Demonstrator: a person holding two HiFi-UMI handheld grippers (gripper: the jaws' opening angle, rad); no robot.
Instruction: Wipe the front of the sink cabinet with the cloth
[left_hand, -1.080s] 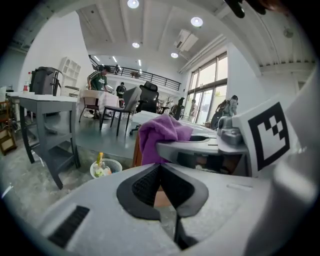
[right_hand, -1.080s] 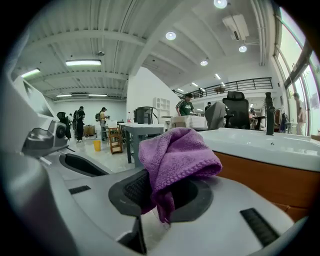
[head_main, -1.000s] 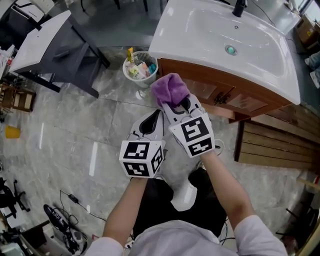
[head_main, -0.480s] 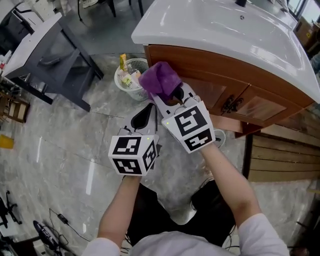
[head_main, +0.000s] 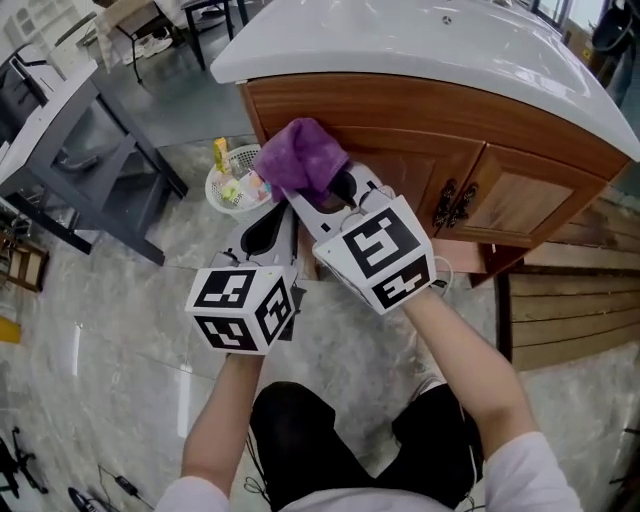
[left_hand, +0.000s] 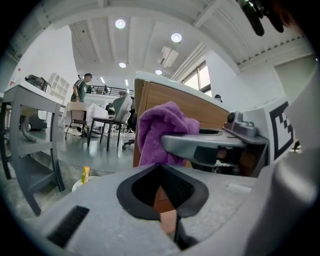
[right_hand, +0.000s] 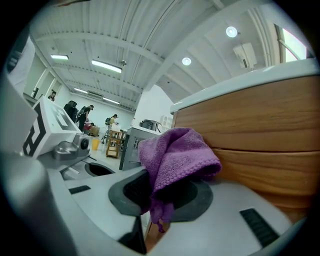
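Right claw (head_main: 320, 195) first, from the head view: its jaws are closed tight on the purple cloth (head_main: 300, 158), which bunches out past the tips. Ahead of that claw and to its right runs the wooden cabinet (head_main: 400, 120), with the white sink (head_main: 420, 50) on top. The cloth sits at the cabinet's upper left corner, near the edge. To the claw's left and a bit lower, my left claw (head_main: 268, 228) hangs with its jaws together and nothing in them. Beyond it a small basket (head_main: 232, 185) stands on the floor.

From the left gripper view, the left claw (left_hand: 165, 200) has its pads drawn together, with only a thin slit between them and nothing inside. Up and to the right of it, the right claw (left_hand: 200, 145) carries the cloth (left_hand: 160, 130) in front of the cabinet (left_hand: 170, 102).

From the right gripper view, the right claw (right_hand: 160, 200) pinches a fold of the cloth (right_hand: 175, 160), and the rest flops over the jaws. The cabinet (right_hand: 260, 135) fills the space just right of the claw. The cloth is right beside the wood, but I cannot tell if it presses on it.

I judge the wiping is only starting. The cloth is in hand and brought to one corner, and nearly the whole front, both doors included, is left to wipe.
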